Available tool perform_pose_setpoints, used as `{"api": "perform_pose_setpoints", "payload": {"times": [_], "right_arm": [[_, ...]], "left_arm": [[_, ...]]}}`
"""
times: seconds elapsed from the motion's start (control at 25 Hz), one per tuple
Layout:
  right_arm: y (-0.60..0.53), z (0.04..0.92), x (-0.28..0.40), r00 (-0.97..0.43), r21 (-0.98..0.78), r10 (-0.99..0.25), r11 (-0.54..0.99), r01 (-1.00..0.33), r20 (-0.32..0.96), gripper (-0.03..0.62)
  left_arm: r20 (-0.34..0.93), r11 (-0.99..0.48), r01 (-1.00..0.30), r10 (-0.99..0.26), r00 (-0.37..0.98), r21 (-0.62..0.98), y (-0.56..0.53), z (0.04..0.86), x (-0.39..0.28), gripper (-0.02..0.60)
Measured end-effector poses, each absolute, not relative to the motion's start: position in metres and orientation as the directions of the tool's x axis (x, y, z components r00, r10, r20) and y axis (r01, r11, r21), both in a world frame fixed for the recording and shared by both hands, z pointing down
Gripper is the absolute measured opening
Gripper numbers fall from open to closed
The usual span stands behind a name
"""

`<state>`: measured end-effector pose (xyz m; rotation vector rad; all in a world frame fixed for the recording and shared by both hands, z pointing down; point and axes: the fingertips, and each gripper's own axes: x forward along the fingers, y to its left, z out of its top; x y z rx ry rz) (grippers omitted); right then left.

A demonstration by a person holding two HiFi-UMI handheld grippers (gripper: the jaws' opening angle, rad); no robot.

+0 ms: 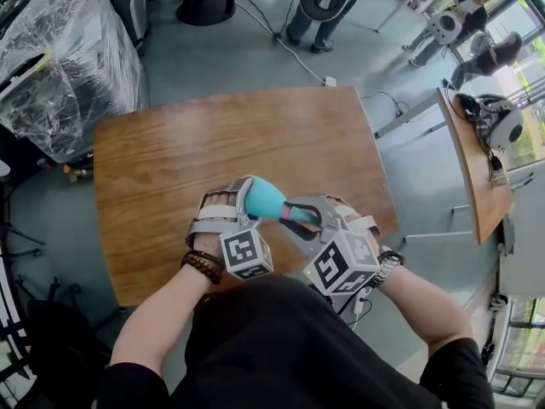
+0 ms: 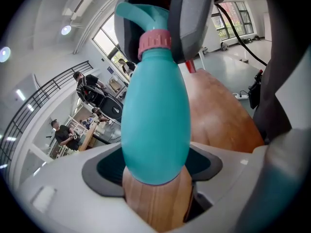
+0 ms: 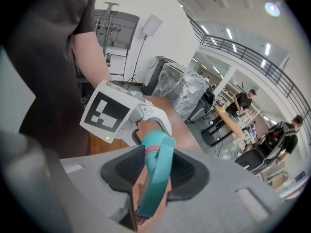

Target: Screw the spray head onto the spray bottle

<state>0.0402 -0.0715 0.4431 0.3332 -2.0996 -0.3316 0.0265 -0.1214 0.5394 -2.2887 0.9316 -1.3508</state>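
Note:
A teal spray bottle [image 1: 266, 198] is held in the air over the wooden table [image 1: 213, 143], near its front edge. My left gripper [image 1: 243, 204] is shut on the bottle's rounded body [image 2: 155, 125], whose base points toward that gripper's camera. A pink collar [image 2: 154, 40] sits at the neck, with the teal spray head [image 2: 141, 11] above it. My right gripper [image 1: 311, 216] is shut on the spray head [image 3: 158, 178], the trigger running between its jaws. One of its grey fingers [image 2: 189, 23] crosses the head in the left gripper view. The two grippers face each other, nearly touching.
Plastic-wrapped equipment [image 1: 60, 58] stands on the floor at the far left. A second wooden table [image 1: 477, 169] with a headset is at the right. People [image 1: 328, 7] stand beyond the table, and cables [image 1: 298, 58] run across the grey floor.

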Motion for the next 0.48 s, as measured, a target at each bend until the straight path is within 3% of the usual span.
{"api": "perform_pose_setpoints", "payload": {"times": [0.24, 0.48], "right_arm": [[-0.082, 0.462, 0.049, -0.453, 0.089, -0.312, 0.889, -0.448, 0.835, 0.127], [-0.087, 0.478, 0.057, -0.449, -0.126, -0.245, 0.749, -0.650, 0.859, 0.130]], "left_arm": [[0.688, -0.721, -0.323, -0.688, 0.229, -0.613, -0.124, 0.554, 0.020, 0.393], [0.719, -0.737, -0.299, -0.668, 0.190, -0.606, -0.122, 0.570, 0.022, 0.393]]}}
